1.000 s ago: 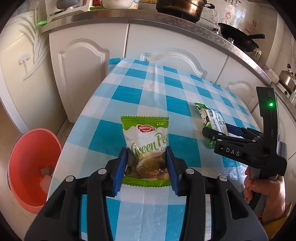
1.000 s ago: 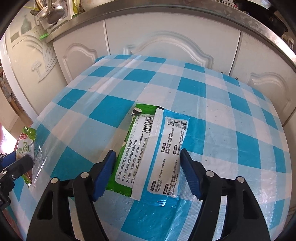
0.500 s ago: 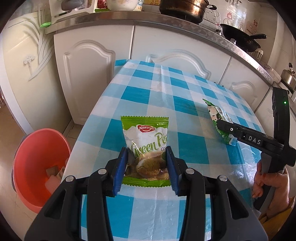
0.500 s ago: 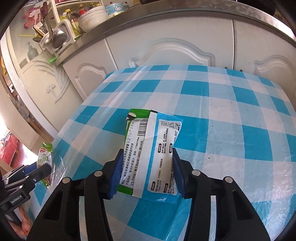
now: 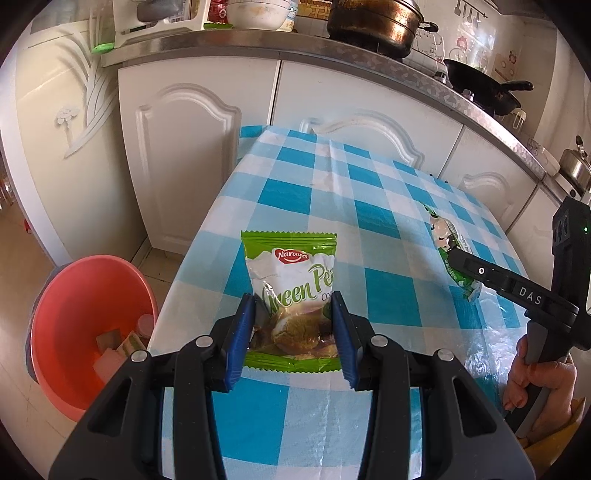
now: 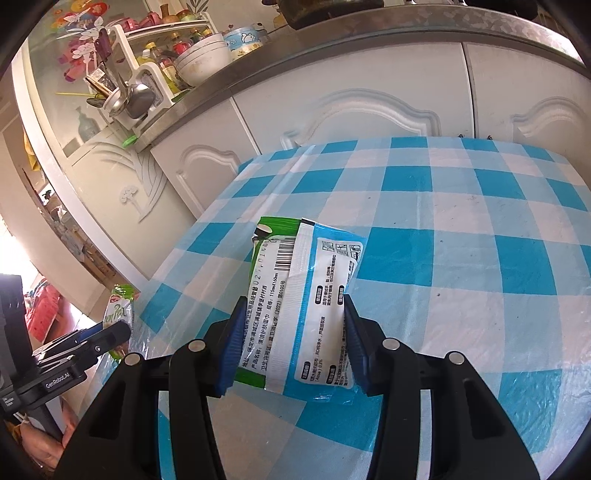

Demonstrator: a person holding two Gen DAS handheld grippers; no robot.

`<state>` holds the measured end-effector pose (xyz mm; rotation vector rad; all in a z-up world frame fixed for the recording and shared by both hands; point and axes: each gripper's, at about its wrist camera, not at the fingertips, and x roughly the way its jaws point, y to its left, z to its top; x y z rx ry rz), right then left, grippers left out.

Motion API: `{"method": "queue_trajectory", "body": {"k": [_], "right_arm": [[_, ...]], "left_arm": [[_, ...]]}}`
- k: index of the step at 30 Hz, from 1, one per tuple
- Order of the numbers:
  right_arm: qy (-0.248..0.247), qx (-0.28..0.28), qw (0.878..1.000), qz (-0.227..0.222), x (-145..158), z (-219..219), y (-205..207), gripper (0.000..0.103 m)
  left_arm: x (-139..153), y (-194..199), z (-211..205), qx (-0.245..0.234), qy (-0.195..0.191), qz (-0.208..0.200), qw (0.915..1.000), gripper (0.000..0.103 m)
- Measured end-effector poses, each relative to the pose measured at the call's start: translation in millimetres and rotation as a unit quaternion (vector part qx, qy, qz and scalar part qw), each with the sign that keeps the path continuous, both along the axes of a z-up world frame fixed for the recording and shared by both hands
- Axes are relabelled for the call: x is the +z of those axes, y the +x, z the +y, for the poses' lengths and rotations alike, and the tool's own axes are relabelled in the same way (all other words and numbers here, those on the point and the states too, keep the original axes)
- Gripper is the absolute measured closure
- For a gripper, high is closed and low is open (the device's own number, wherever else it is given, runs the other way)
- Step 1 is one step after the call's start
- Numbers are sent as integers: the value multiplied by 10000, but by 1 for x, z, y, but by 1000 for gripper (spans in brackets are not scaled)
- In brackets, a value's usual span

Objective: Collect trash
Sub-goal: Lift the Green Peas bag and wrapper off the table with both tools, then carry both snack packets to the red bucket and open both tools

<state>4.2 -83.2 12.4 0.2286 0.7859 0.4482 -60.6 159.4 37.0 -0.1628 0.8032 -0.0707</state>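
Note:
My left gripper is shut on a green and white "Green Peas" snack bag and holds it above the left edge of the checked table. My right gripper is shut on a flat wet-wipe packet, white, green and blue with a barcode, lifted off the table. The packet also shows in the left wrist view, held by the right gripper. The snack bag shows at the left of the right wrist view.
An orange basin with several scraps in it stands on the floor left of the table. White cabinet doors close off the far side, under a counter with pots and a pan.
Both grippers have risen and pulled back with their packets. The right gripper closed on the wet-wipe packet and lifted it. The basin has come closer in the left wrist view.

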Motion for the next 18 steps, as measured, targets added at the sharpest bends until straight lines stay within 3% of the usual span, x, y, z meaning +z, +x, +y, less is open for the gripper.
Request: {"method": "queue_trajectory", "body": {"k": [18], "right_arm": [[-118,639,9976,-248,31,58,-43,54]], "left_arm": [[20,-35,55,485,-153,-307,9982,60]]}}
